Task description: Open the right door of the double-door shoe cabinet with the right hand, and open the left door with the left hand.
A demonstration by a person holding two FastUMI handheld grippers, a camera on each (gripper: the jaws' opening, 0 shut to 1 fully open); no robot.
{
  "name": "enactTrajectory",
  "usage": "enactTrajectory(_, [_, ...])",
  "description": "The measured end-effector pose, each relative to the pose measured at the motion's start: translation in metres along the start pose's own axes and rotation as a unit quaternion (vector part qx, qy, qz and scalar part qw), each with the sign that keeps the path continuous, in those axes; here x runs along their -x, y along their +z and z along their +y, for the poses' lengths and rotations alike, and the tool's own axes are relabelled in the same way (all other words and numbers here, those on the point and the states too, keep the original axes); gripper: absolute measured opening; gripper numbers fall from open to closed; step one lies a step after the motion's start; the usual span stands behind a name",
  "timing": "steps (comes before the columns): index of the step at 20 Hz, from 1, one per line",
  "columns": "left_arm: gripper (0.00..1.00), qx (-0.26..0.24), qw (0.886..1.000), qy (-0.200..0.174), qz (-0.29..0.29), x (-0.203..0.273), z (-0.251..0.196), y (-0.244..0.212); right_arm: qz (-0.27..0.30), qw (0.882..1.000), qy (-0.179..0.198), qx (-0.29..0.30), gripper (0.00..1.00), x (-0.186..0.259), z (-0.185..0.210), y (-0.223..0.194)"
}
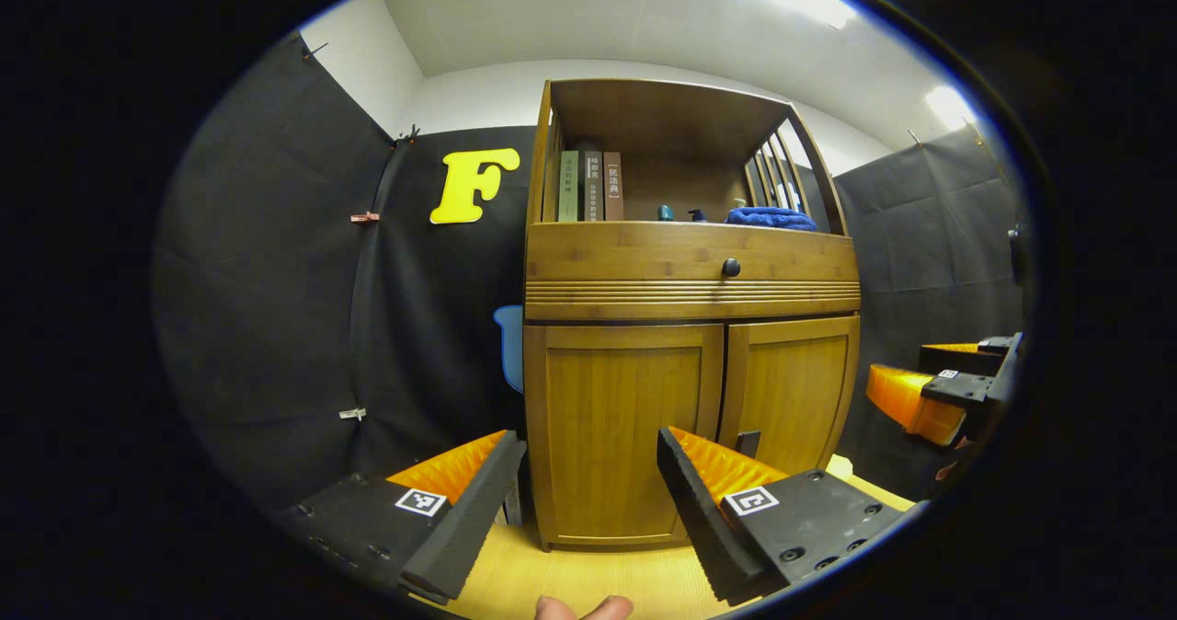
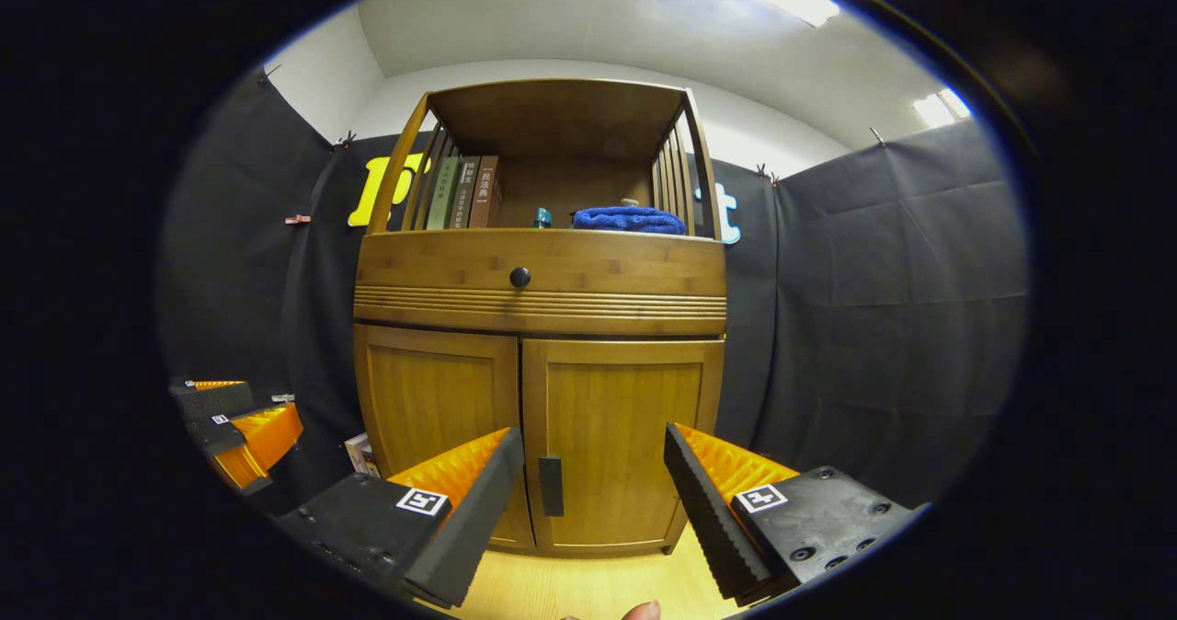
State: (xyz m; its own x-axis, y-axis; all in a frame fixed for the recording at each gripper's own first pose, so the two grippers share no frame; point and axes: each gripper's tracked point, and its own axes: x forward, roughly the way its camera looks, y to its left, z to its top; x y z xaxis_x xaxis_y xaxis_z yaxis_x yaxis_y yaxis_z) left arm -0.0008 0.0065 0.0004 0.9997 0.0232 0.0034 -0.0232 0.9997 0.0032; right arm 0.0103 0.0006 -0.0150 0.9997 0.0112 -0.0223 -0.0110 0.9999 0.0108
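Both doors shut, both grippers wide

Squarely ahead in both views stands the cabinet (image 1: pixel 690 298), resting on a pale wood floor (image 1: pixel 598 583) against the black cloth wall. Its left door (image 1: pixel 621 427) and right door (image 2: pixel 621 441) are closed, their edges meeting at the centre seam. A dark handle (image 2: pixel 551 486) sits low on the right door beside that seam; in the left gripper view a handle shows partly behind the near finger. Above the doors runs a drawer (image 2: pixel 542 280) with a round dark knob (image 2: pixel 520 277). On the open shelf on top stand some books (image 1: pixel 590 188) to the left, small bottles in the middle, and a folded blue towel (image 2: pixel 630 221) to the right.

The left gripper (image 1: pixel 588 473) hangs before the left door with its fingers spread wide, holding nothing and apart from the wood. The right gripper (image 2: pixel 593 473) hangs before the right door, likewise spread wide and holding nothing, with the handle seen between its fingers, nearer the left one. A fingertip shows at the bottom edge of each view.
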Motion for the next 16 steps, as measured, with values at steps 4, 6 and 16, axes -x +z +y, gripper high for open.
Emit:
enactTrajectory(4, [0.94, -0.001, 1.000, 0.004, 0.003, -0.003, 0.004, -0.005, 0.009, 1.000, 0.010, -0.008, 0.97, -0.023, 0.006, -0.025])
enactTrajectory(6, [0.94, 0.000, 1.000, 0.006, 0.008, -0.005, 0.010, -0.011, 0.016, 1.000, 0.015, -0.004, 1.00, -0.041, 0.009, -0.041])
enactTrajectory(16, [0.94, 0.007, 1.000, 0.004, 0.030, -0.032, 0.022, -0.039, 0.091, 0.995, 0.026, -0.025, 0.98, -0.135, 0.028, -0.158])
